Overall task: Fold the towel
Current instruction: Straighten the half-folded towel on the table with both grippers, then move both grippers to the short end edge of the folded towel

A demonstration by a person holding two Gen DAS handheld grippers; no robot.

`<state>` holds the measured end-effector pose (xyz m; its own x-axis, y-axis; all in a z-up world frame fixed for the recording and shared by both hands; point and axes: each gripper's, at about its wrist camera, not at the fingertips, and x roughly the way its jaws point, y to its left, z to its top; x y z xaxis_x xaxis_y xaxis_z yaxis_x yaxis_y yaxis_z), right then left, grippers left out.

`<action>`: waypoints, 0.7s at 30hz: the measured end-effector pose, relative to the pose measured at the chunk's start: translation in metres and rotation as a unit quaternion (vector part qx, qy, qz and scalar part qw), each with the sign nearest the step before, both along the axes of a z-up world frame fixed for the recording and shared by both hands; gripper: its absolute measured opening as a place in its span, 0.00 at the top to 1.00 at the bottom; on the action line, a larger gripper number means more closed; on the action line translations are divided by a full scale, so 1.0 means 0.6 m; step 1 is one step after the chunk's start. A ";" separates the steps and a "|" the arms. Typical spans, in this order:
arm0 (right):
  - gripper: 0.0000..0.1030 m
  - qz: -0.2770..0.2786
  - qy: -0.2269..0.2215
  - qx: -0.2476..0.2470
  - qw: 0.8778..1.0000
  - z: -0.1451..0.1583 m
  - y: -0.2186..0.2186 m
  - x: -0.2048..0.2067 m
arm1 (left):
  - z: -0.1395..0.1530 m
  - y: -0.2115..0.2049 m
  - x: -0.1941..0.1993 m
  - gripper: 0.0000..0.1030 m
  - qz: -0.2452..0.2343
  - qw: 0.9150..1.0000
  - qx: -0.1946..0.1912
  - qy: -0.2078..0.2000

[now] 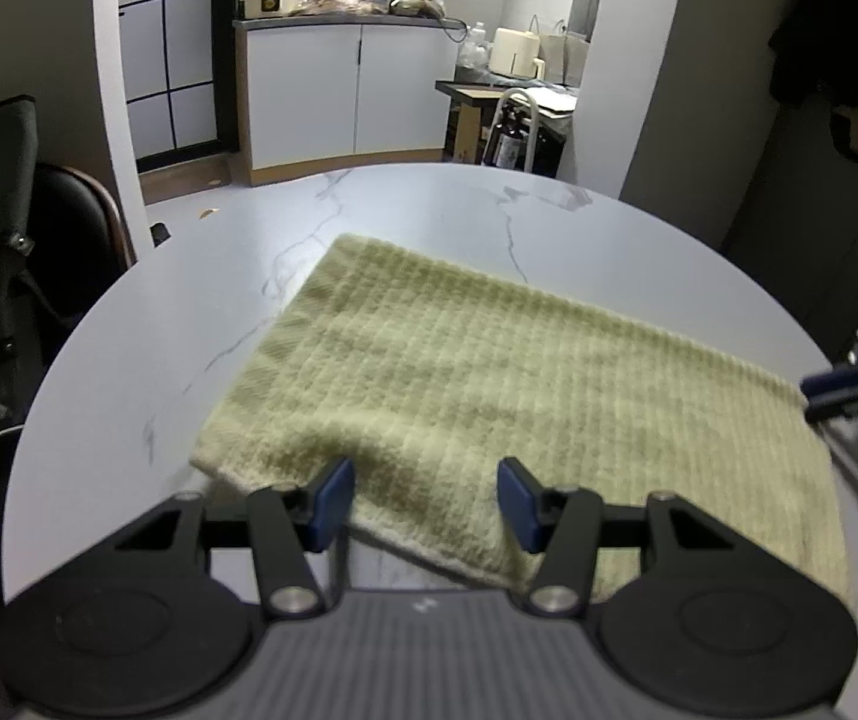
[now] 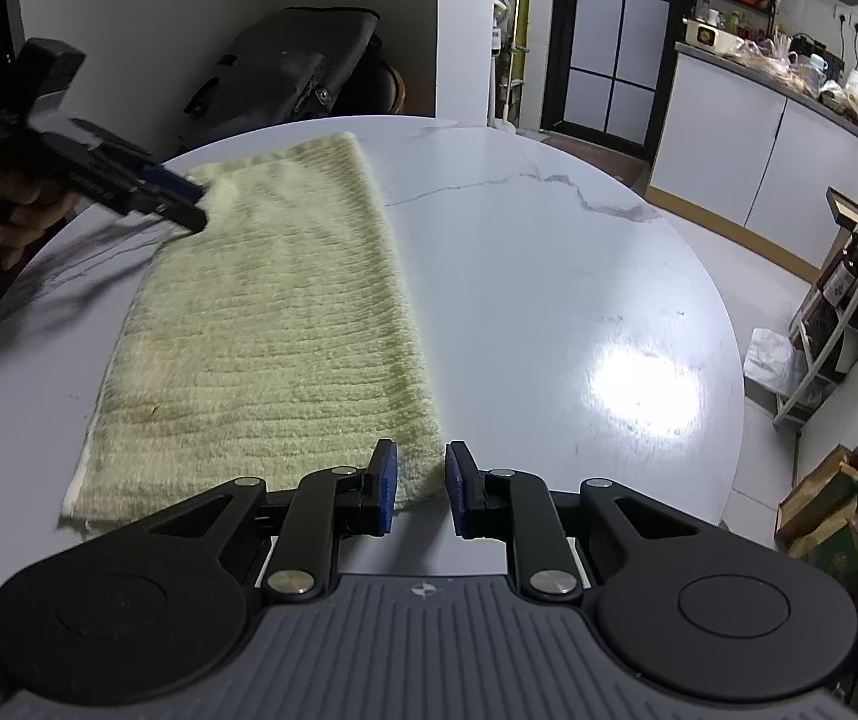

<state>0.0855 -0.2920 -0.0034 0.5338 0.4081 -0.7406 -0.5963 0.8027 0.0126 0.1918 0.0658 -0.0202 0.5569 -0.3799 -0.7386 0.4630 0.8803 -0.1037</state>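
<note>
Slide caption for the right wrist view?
Right tool open at green towel's near corner on round marble table.

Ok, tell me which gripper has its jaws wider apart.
The left gripper: its pads stand well apart over the towel; the right gripper has pads close together.

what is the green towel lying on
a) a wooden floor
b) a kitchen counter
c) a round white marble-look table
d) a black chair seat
c, the green towel lies flat on the round white table with grey veins, seen in both wrist views.
</note>
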 end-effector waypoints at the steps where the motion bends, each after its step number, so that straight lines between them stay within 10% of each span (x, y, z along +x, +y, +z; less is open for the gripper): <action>1: 0.81 0.000 0.001 0.000 1.000 0.000 0.000 -0.002 | 0.000 -0.002 0.005 0.46 -0.001 1.000 0.000 0.000; 21: 0.81 0.020 0.004 0.019 1.000 -0.001 0.024 -0.063 | 0.019 0.013 -0.092 0.46 -0.004 1.000 0.001 -0.009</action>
<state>0.0479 -0.2778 -0.0041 0.5110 0.4564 -0.7285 -0.6276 0.7772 0.0467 0.1367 0.0735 -0.0091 0.5666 -0.3826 -0.7298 0.4718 0.8767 -0.0933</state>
